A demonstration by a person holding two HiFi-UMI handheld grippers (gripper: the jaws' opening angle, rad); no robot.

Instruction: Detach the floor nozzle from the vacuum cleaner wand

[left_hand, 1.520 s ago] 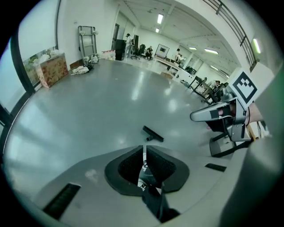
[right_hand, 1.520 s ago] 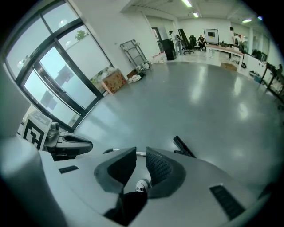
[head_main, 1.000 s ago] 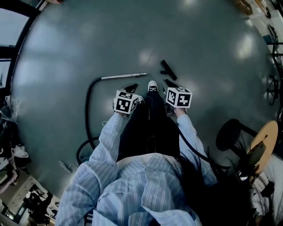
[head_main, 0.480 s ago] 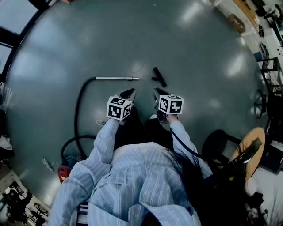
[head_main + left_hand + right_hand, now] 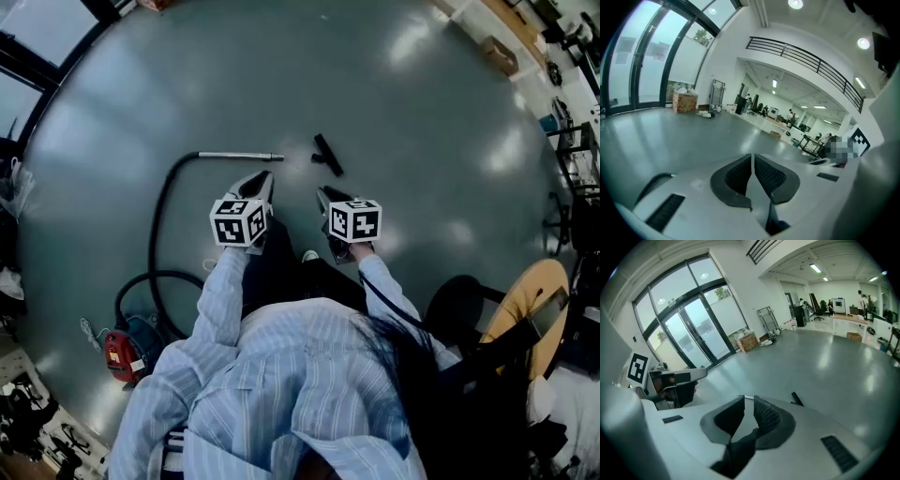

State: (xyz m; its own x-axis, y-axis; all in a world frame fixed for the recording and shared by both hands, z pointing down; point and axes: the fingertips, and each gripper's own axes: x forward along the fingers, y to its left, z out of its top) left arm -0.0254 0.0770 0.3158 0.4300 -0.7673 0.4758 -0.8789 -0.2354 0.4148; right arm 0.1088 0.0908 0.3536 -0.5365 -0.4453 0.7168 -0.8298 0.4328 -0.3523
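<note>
Jaws of the left gripper (image 5: 260,180) are closed on nothing. Beyond them the wand (image 5: 239,156) lies on the floor, and the floor nozzle (image 5: 327,155) lies apart from its tip, already detached. Jaws of the right gripper (image 5: 330,197) stand slightly apart, also empty. Likely hazard: the loose nozzle and the hose (image 5: 164,220) lie near the person's feet, so a careless step could kick the one or snag the other.

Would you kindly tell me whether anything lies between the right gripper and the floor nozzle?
Nothing visible does. In the head view only bare floor shows between the right gripper and the floor nozzle, which lies apart from the wand.
</note>
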